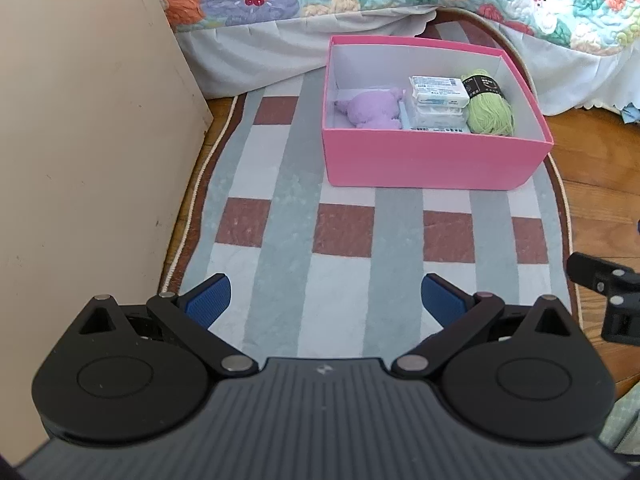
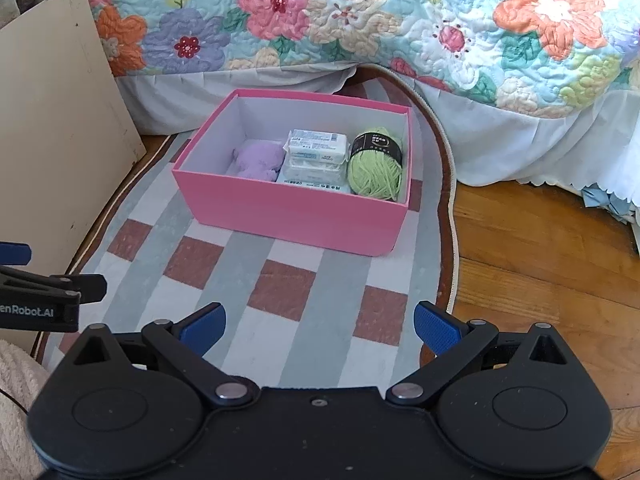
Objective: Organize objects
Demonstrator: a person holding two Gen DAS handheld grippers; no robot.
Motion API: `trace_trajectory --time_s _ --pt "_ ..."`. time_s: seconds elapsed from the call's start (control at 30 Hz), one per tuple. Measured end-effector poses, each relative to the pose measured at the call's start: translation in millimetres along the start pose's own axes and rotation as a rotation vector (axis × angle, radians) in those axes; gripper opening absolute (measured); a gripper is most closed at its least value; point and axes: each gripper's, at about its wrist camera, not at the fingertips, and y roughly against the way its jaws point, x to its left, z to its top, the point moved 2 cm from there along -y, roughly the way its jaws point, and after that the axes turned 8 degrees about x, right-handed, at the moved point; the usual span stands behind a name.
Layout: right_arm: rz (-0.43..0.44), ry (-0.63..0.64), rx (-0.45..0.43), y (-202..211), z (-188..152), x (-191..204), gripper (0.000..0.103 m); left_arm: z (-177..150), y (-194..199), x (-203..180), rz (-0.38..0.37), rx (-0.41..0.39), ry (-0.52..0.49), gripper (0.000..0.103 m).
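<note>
A pink box (image 1: 424, 160) (image 2: 288, 216) stands on a checked rug. Inside it lie a purple plush toy (image 1: 370, 112) (image 2: 260, 160), a stack of white tissue packs (image 1: 438, 102) (image 2: 314, 156) and a green yarn ball (image 1: 490, 110) (image 2: 374, 168). My left gripper (image 1: 326, 300) is open and empty, low over the rug in front of the box. My right gripper (image 2: 320, 326) is open and empty, also in front of the box. Part of the right gripper shows at the right edge of the left wrist view (image 1: 608, 292); part of the left gripper shows at the left edge of the right wrist view (image 2: 44, 292).
The rug (image 1: 280, 220) (image 2: 224, 272) lies on a wooden floor (image 2: 540, 260). A bed with a floral quilt (image 2: 360, 20) and white skirt stands behind the box. A beige panel (image 1: 80, 160) (image 2: 52, 140) stands at the left.
</note>
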Motion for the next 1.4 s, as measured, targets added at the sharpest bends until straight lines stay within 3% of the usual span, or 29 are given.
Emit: trace_trajectory --time_s 1.4 --pt "-0.022 -0.049 0.031 -6.7 0.4 -10.2 0.102 -0.6 -19.2 -2.8 -0.007 0.066 0.006 0.103"
